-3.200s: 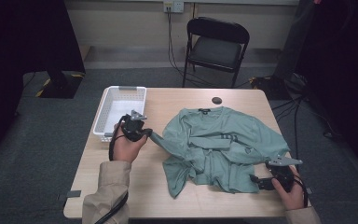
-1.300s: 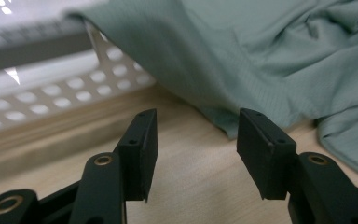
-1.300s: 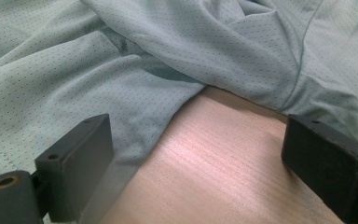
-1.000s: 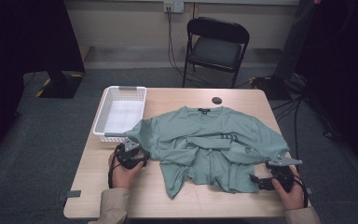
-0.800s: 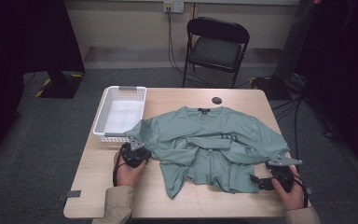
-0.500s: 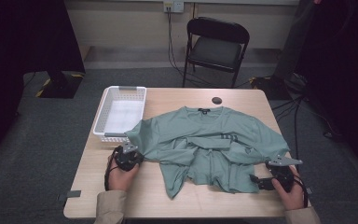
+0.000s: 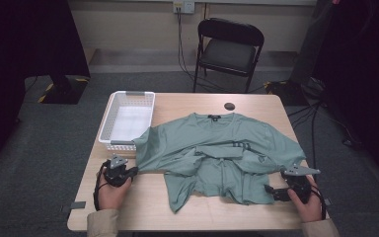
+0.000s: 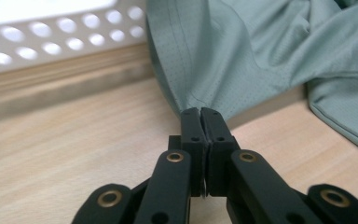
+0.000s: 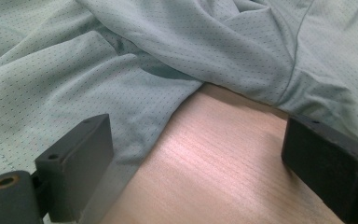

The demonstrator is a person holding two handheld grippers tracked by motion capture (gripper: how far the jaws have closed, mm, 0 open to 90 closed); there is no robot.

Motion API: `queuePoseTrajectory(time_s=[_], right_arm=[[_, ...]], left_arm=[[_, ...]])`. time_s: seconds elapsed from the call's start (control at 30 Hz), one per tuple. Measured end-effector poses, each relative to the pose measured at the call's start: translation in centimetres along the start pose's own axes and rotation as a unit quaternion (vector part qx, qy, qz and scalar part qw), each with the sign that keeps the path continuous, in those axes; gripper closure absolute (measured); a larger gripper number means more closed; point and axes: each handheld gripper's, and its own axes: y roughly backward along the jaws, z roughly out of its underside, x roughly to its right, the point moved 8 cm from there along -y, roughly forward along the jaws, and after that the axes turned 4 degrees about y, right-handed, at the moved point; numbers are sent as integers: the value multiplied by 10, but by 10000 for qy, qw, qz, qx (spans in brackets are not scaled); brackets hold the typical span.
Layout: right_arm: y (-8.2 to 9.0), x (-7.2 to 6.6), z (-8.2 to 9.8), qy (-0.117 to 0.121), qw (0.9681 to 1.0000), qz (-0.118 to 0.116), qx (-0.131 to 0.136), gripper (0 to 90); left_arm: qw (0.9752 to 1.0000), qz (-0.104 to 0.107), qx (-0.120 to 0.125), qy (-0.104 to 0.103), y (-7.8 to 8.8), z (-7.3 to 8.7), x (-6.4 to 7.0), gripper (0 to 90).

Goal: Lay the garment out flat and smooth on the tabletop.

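left gripper view: left gripper (image 8: pixel 200 114) pinches green shirt (image 8: pixel 261 51) edge.

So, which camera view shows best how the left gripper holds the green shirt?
The left gripper view: the left gripper is shut on a fold of the green shirt. The high view shows it small, the shirt spread out. The right gripper view shows shirt cloth.

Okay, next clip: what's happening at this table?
A person is spreading out a sage-green mesh T-shirt on a light wooden table. The left hand-held gripper is shut on the shirt's edge beside a white perforated plastic basket. The right hand-held gripper rests open at the shirt's lower right edge.
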Motion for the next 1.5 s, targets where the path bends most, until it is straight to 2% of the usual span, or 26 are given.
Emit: queuePoseTrajectory(time_s=[0.03, 0.07, 0.1, 0.13, 0.17, 0.2, 0.23, 0.27, 0.3, 0.33, 0.5, 0.57, 0.87, 0.93, 1.03, 1.07, 1.1, 1.13, 1.2, 1.23, 1.27, 1.3, 1.33, 1.4, 1.43, 1.5], right_arm=[[0, 0, 0, -1, 10000, 1, 0, 78], [0, 0, 0, 0, 10000, 0, 0, 78], [0, 0, 0, 0, 10000, 0, 0, 78], [0, 0, 0, 0, 10000, 0, 0, 78], [0, 0, 0, 0, 10000, 0, 1, 78], [0, 0, 0, 0, 10000, 0, 1, 78], [0, 0, 0, 0, 10000, 0, 0, 78], [0, 0, 0, -1, 10000, 0, -2, 78], [0, 0, 0, 0, 10000, 0, -1, 78], [0, 0, 0, 0, 10000, 0, -1, 78], [0, 0, 0, 0, 10000, 1, -7, 77], [0, 0, 0, 4, 10000, -8, -16, 75], [-1, 0, 0, 16, 10000, -15, -12, 80], [2, 1, -1, -18, 10000, -19, 73, 147], [7, 1, -2, -71, 9998, 24, 174, 143], [13, -4, -5, -61, 9995, -21, 311, 231], [13, -4, -5, -61, 9995, -21, 311, 231], [16, -8, -6, -79, 9992, -134, 379, 312], [18, -18, -7, -14, 9986, -285, 442, 405], [18, -24, -7, 92, 9987, -337, 375, 488], [14, -30, -5, 238, 9990, -305, 220, 526], [12, -31, -4, 317, 9991, -238, 162, 575], [12, -31, -4, 317, 9991, -238, 162, 575], [11, -34, -4, 349, 9985, -395, 159, 766], [11, -34, -4, 349, 9985, -395, 159, 766], [14, -37, -1, 434, 9980, -454, 116, 859]], left_arm=[[10000, -3, 8, 0, -1, 1, 1, 851], [10000, 32, 33, 61, -2, 1, 2, 670], [9999, 36, 106, 115, -3, 1, 2, 670], [9999, -52, 161, 22, -3, 1, 2, 505], [9999, -52, 161, 22, -3, 1, 2, 446], [9998, -58, 169, -14, -2, 1, 3, 446], [9998, -47, 193, -29, -1, 1, 5, 405], [9998, -17, 196, -63, -1, 2, 6, 312], [9997, -33, 156, -210, 1, 5, 8, 281], [9997, -33, 156, -210, 1, 5, 8, 257], [9984, -1, -128, -550, 2, 20, 10, 203], [9975, -17, -131, -701, 3, 22, 11, 172], [9970, 16, -172, -754, 2, 23, 13, 139], [9970, 13, -169, -754, 2, 23, 13, 138], [9970, 13, -171, -753, 2, 23, 13, 139], [9970, 14, -169, -754, 2, 23, 13, 138], [9970, 14, -169, -754, 2, 23, 13, 138], [9970, 14, -169, -754, 2, 23, 13, 138], [9970, 11, -170, -757, 2, 23, 13, 138], [9970, 10, -170, -758, 2, 23, 13, 138], [9970, 11, -170, -761, 2, 23, 13, 138], [9970, 11, -170, -761, 2, 23, 13, 138], [9970, 10, -171, -759, 2, 23, 13, 138], [9970, 13, -169, -753, 2, 23, 13, 138], [9970, 13, -169, -753, 2, 23, 13, 138], [9970, 16, -169, -758, 2, 23, 13, 138]])
